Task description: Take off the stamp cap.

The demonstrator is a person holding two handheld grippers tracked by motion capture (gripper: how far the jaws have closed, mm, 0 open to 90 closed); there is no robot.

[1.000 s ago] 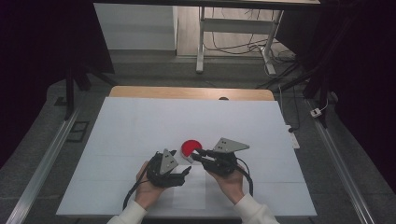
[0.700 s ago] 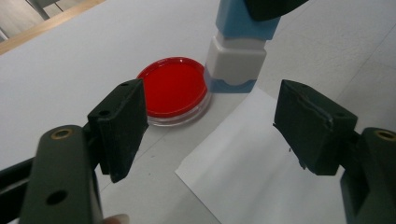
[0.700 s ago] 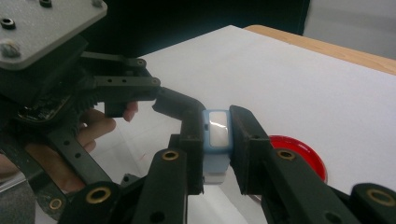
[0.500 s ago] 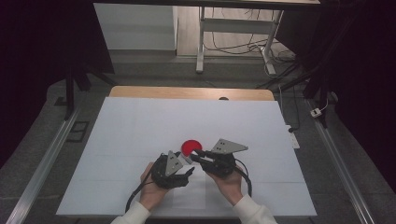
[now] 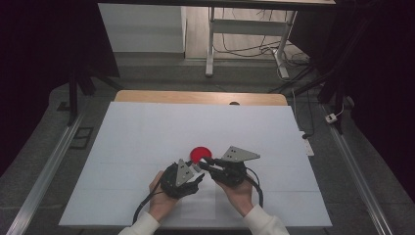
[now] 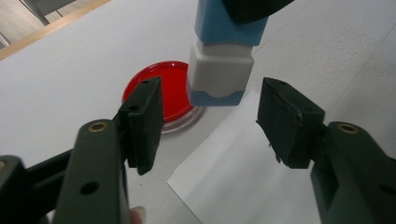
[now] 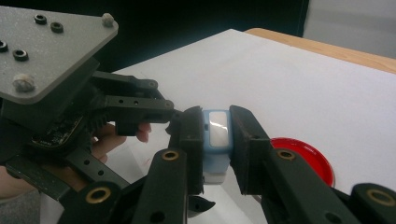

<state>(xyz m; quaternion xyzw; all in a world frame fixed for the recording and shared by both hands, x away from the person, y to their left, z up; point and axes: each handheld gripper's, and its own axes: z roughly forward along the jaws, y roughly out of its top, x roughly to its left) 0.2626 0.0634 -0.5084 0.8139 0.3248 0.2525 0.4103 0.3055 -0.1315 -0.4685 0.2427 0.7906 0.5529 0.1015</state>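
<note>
1. The right gripper (image 7: 215, 140) has its jaws pinched on a small blue-and-white block-shaped stamp (image 7: 217, 133), held by its blue upper part with the white end hanging downward.
2. The left gripper (image 6: 210, 116) has its jaws spread wide, one on either side of the stamp's white end without touching it.
3. A round red ink pad in a clear dish (image 6: 169, 93) lies on the table just behind the stamp.
4. A white paper sheet (image 6: 238, 177) lies below the jaws on the white table (image 5: 147, 132).
</note>
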